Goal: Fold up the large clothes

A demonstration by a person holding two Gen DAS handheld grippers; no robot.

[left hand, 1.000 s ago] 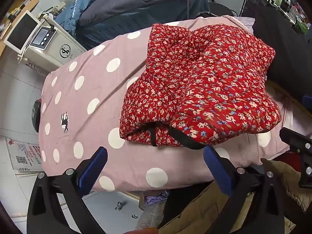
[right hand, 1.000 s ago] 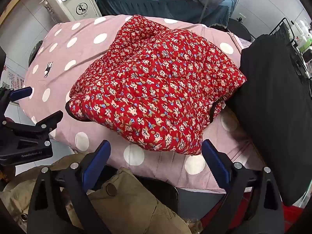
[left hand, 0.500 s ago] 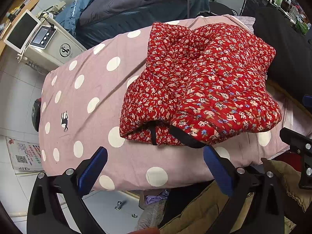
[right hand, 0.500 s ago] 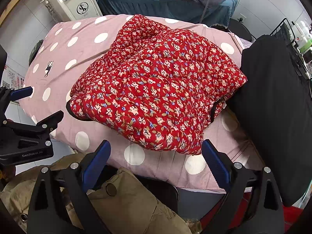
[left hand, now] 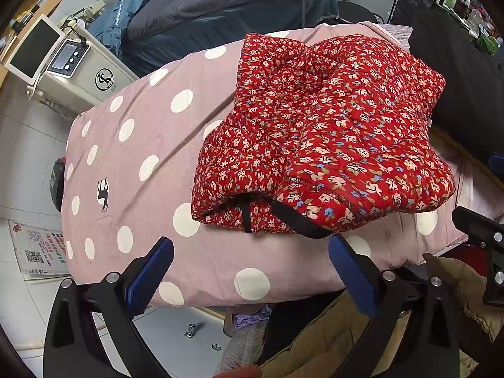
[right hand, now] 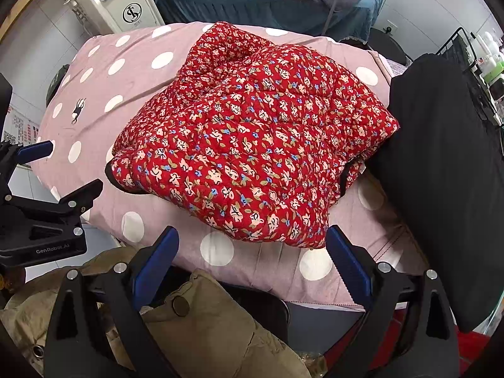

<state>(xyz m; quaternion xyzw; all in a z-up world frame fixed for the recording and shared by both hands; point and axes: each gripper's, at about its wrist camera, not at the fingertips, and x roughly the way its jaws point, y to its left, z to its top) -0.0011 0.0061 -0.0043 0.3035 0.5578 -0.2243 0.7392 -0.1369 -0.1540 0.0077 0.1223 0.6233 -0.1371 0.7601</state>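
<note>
A red floral quilted jacket lies folded in a bundle on the pink polka-dot table cover, toward its right half; black lining shows at its near edge. It also shows in the right wrist view. My left gripper is open and empty, held back just off the table's near edge, in front of the bundle's near left corner. My right gripper is open and empty, held back at the near edge in front of the bundle. The left gripper also shows in the right wrist view.
A khaki garment lies below the near edge under both grippers. A black garment hangs at the right of the table. A white machine and a bed with grey-blue bedding stand beyond the table.
</note>
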